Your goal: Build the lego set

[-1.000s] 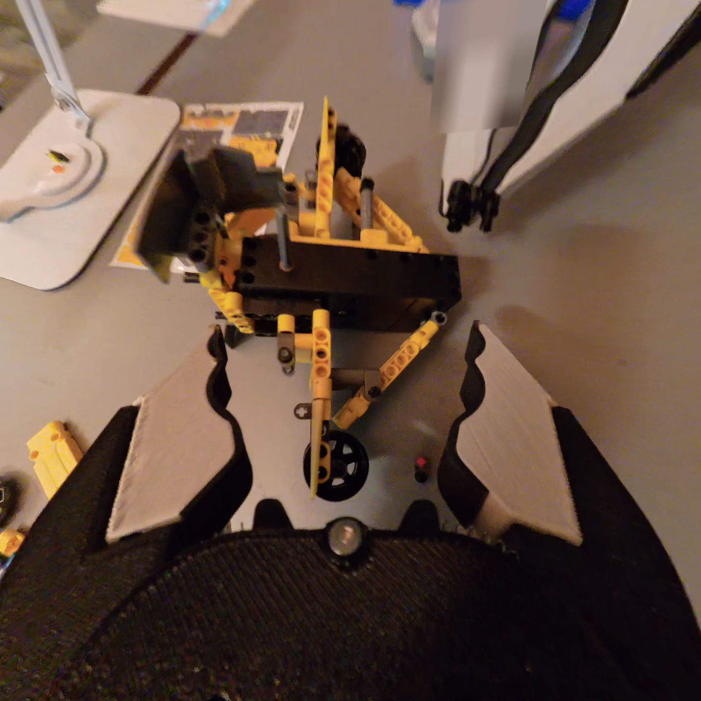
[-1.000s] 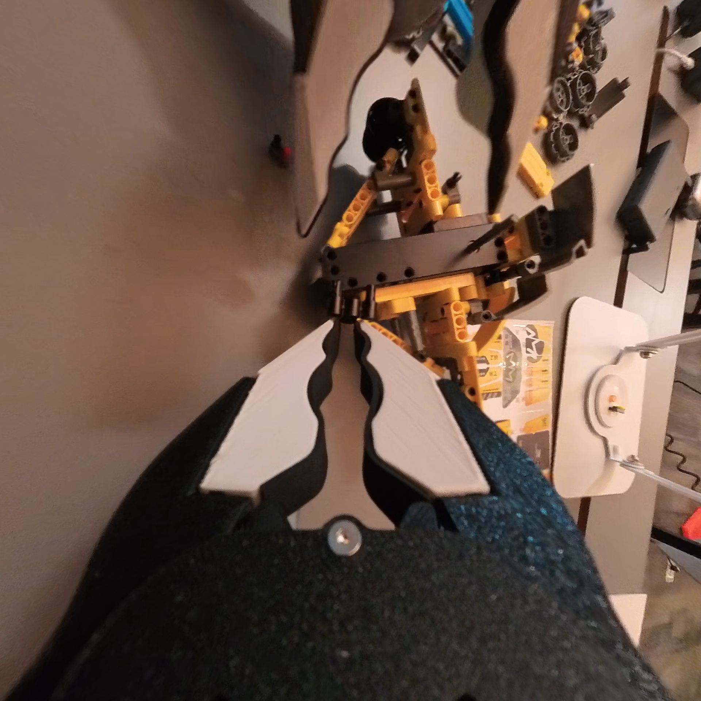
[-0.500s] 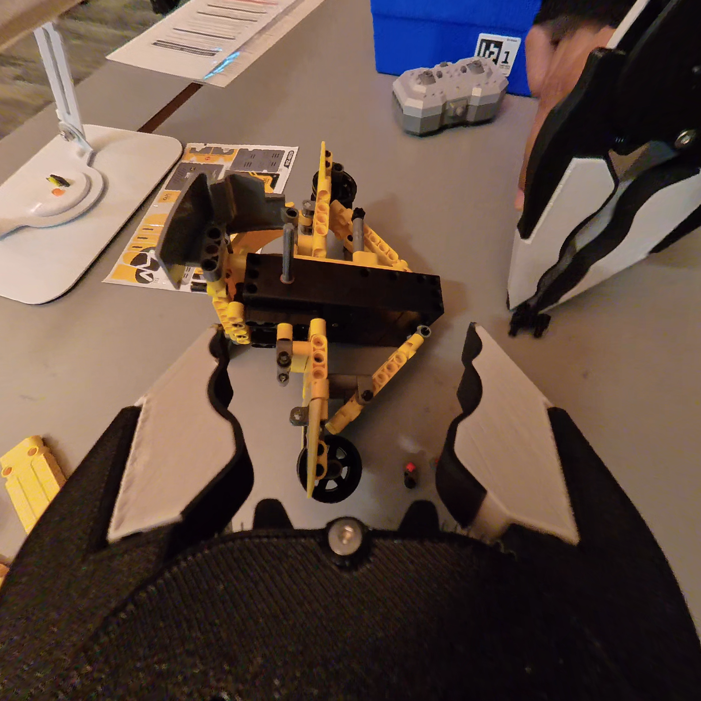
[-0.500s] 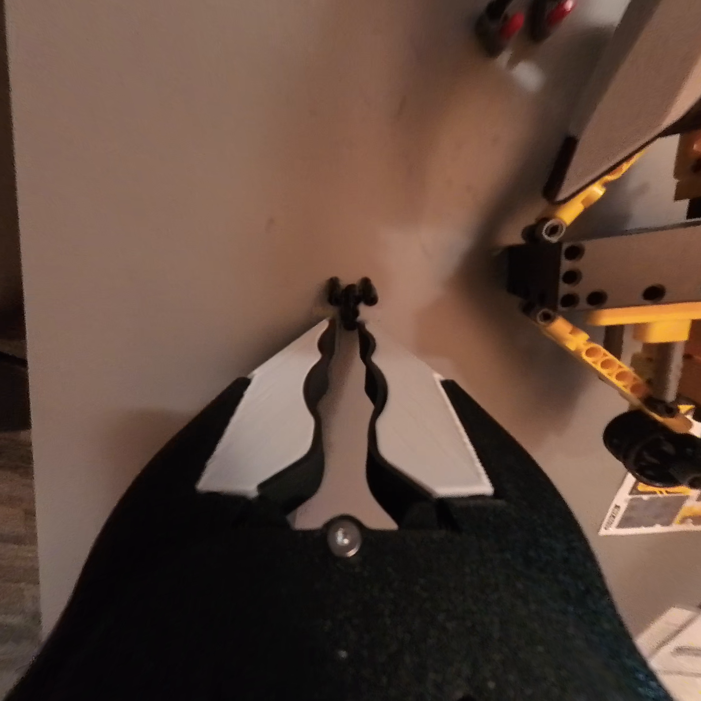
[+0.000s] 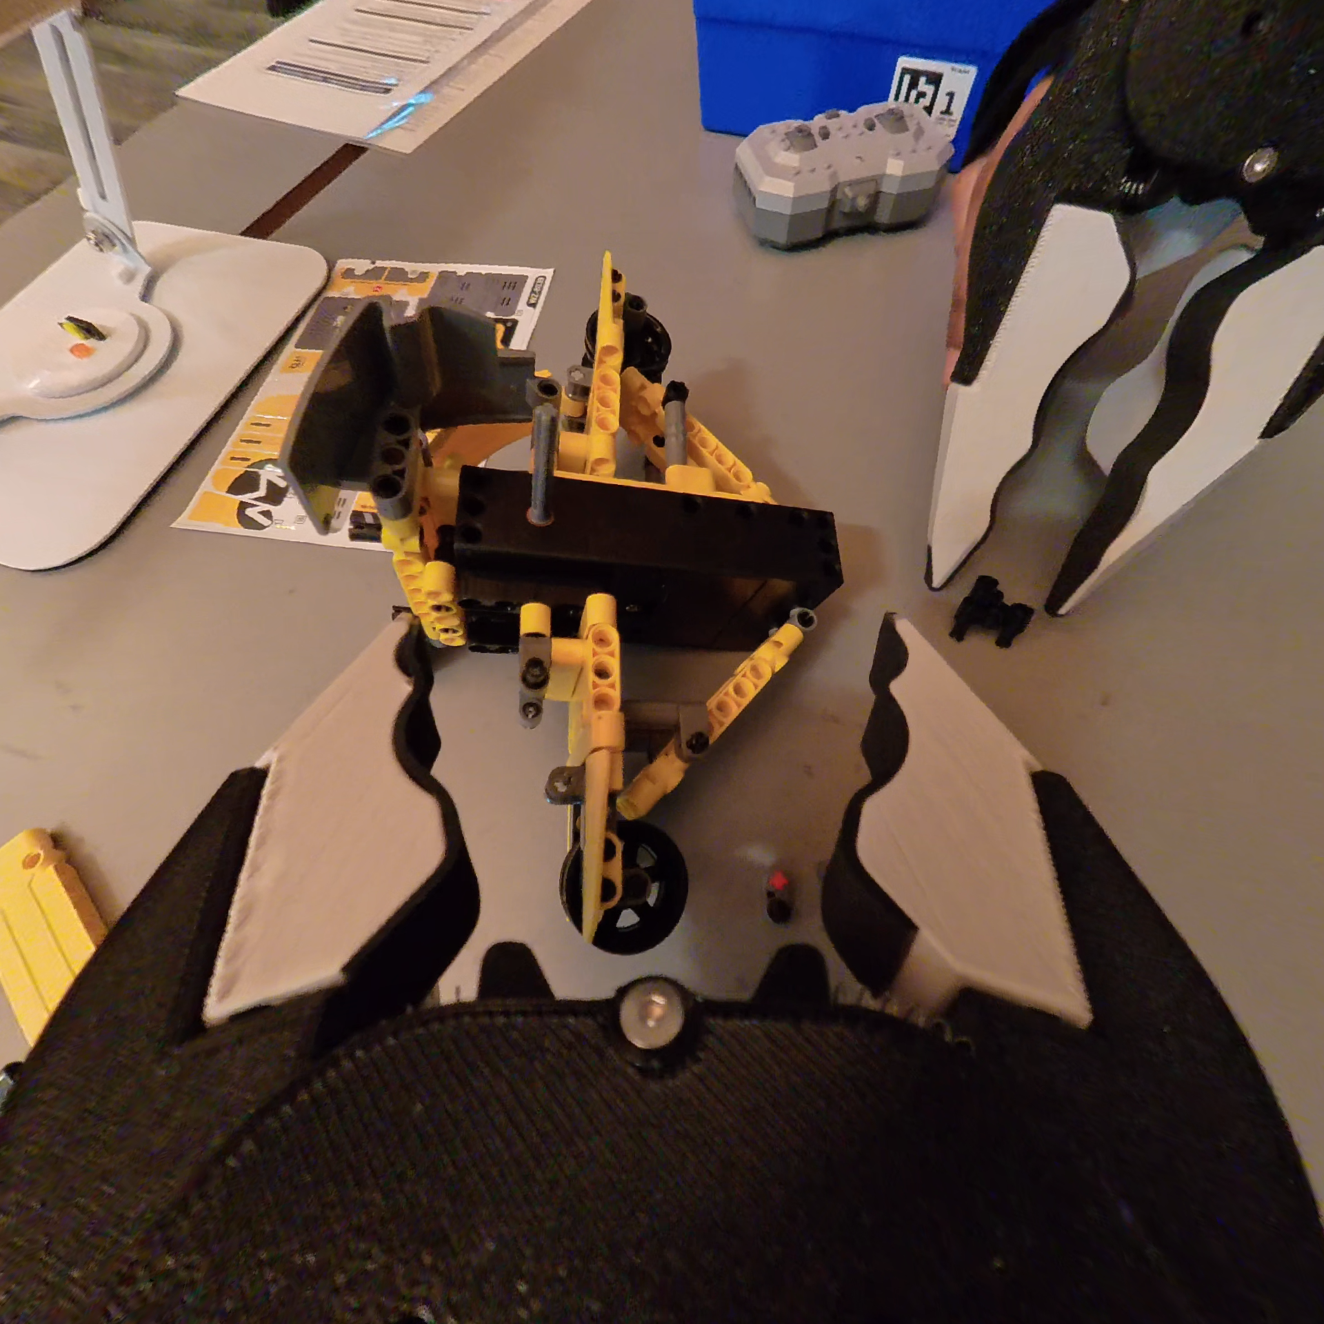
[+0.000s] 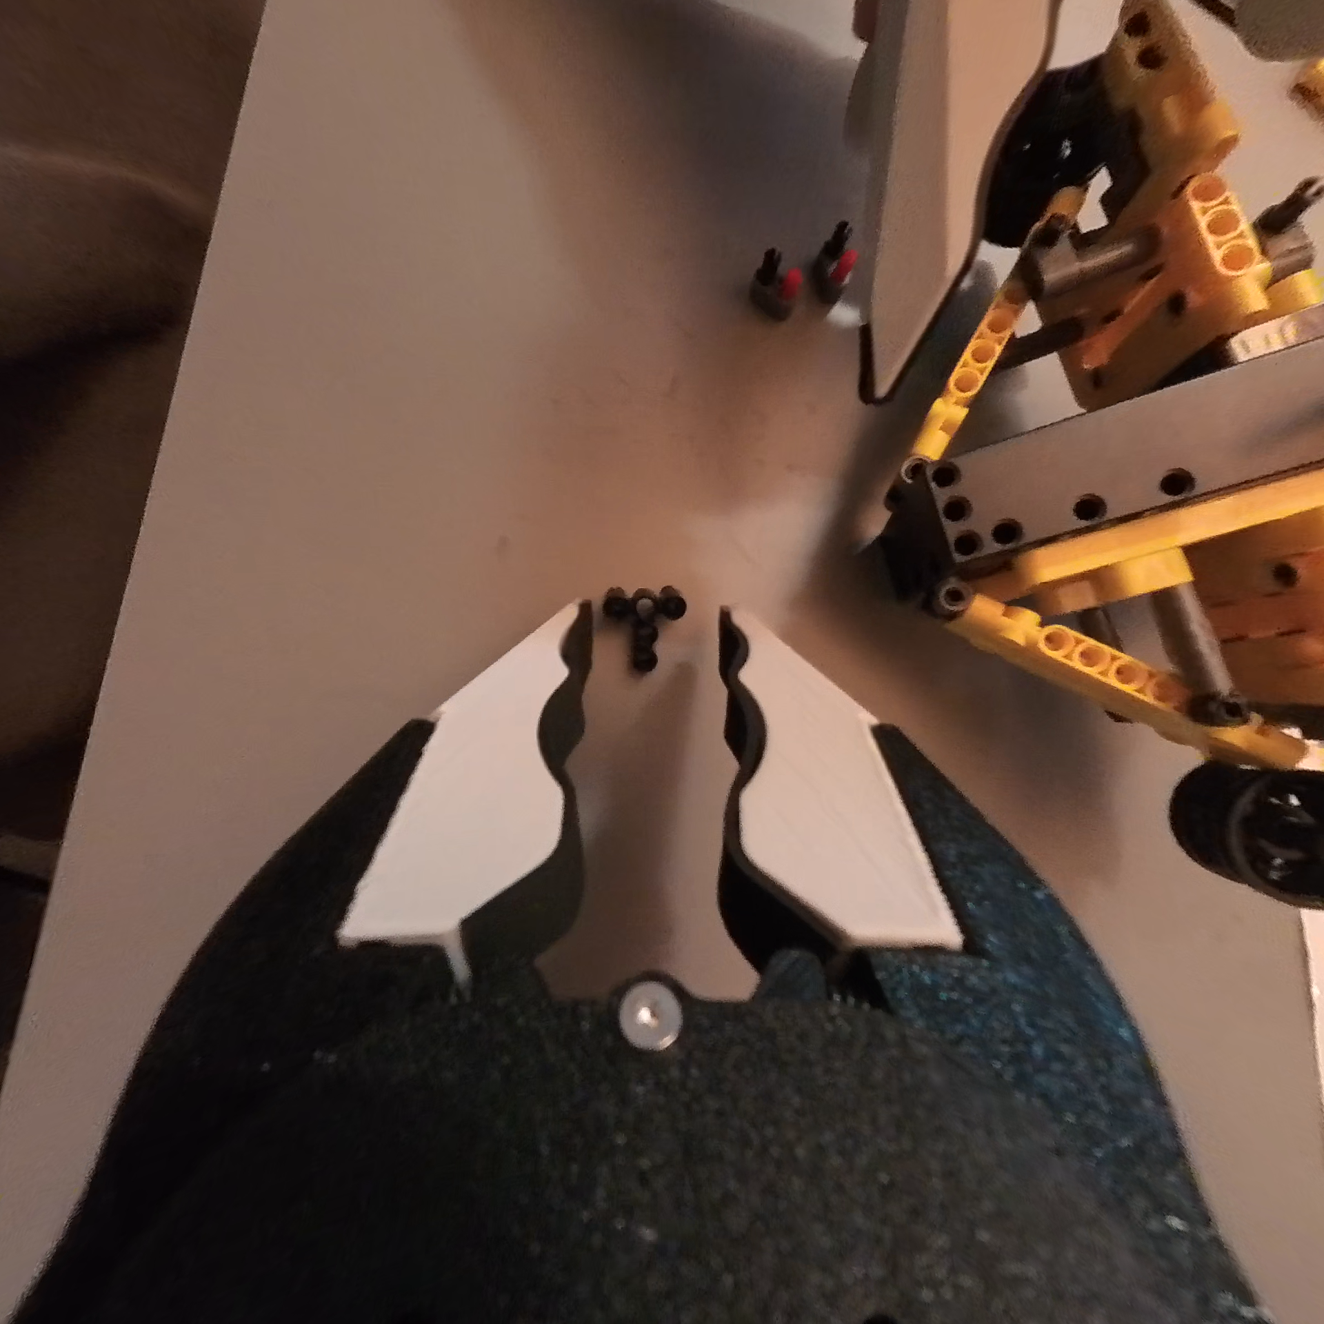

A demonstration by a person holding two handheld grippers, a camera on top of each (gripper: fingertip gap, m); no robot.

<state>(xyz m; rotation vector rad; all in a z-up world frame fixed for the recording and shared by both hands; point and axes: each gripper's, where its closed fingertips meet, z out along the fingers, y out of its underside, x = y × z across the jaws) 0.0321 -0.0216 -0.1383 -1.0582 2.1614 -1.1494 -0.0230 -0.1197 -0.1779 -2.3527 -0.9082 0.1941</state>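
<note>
A yellow and black brick vehicle model (image 5: pixel 609 544) with a grey bucket (image 5: pixel 372 415) and a black wheel (image 5: pixel 627 888) lies on the grey table. My left gripper (image 5: pixel 641 630) is open, its fingers on either side of the model's near end without touching it. My right gripper (image 6: pixel 653 609) is open, and a small black T-shaped connector (image 6: pixel 643 616) lies on the table between its fingertips. The connector (image 5: pixel 992 620) and the right gripper (image 5: pixel 996 573) also show in the left wrist view, right of the model (image 6: pixel 1110 516).
A white lamp base (image 5: pixel 129 387) and a sticker sheet (image 5: pixel 372 401) lie left of the model. A grey remote (image 5: pixel 842 172) and a blue bin (image 5: pixel 824 57) stand behind. Small red and black pins (image 6: pixel 802 279) lie near the table edge (image 6: pixel 215 358). A yellow panel (image 5: pixel 39 924) lies at the near left. From the left gripper's tips to the yellow panel (image 5: pixel 39 924) is close to 15 cm.
My right gripper pulled the black connector away from the model, moved it right, set it on the table and opened. My left gripper stayed open by the model.
</note>
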